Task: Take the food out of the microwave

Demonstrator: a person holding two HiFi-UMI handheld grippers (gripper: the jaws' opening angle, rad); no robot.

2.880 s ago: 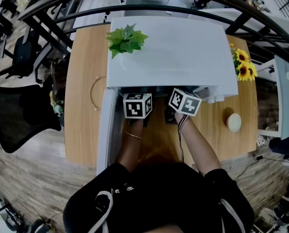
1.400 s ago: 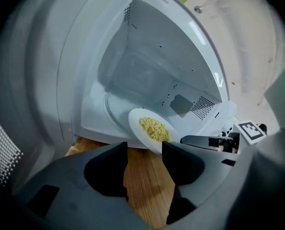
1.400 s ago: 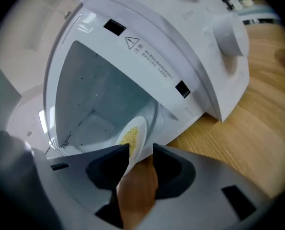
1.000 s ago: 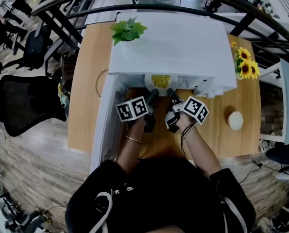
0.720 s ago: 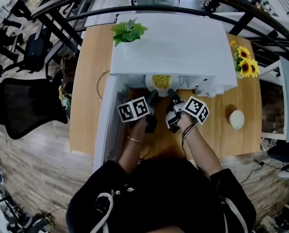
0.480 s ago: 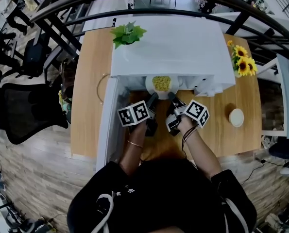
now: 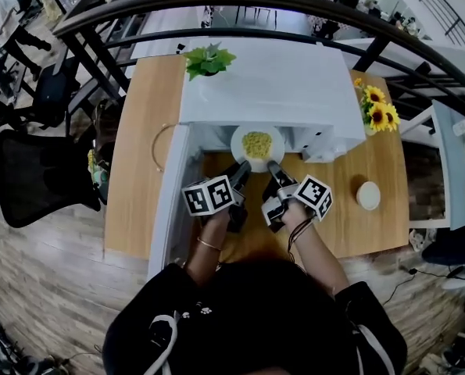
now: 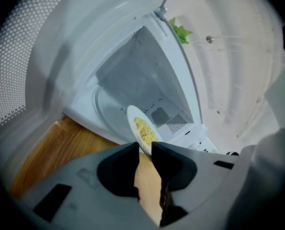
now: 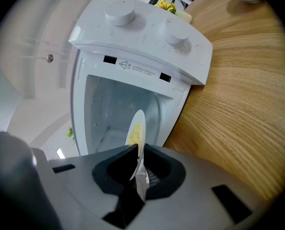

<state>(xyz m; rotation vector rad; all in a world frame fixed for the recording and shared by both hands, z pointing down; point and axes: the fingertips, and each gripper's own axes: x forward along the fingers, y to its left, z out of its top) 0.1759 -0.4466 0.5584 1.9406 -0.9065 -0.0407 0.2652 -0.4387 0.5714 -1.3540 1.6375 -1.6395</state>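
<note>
The left gripper (image 7: 238, 169) and right gripper (image 7: 273, 167) are each pinching the near rim of a round white plate (image 7: 241, 144), jaws drawn narrow on its thin edge, one at either side. Between and just beyond the fingers, a heap of yellow food (image 7: 257, 143) is sitting in the plate's middle. The plate is hanging level at the mouth of the glossy white microwave (image 7: 271, 84), over the wooden table (image 7: 134, 131). Left of the fingers the microwave's door (image 7: 169, 201) is standing open. Two round knobs (image 9: 119, 12) are showing on its panel. Farther out are a leafy potted plant (image 7: 207, 59), sunflowers (image 7: 374, 108) and a white cup (image 7: 366, 196).
</note>
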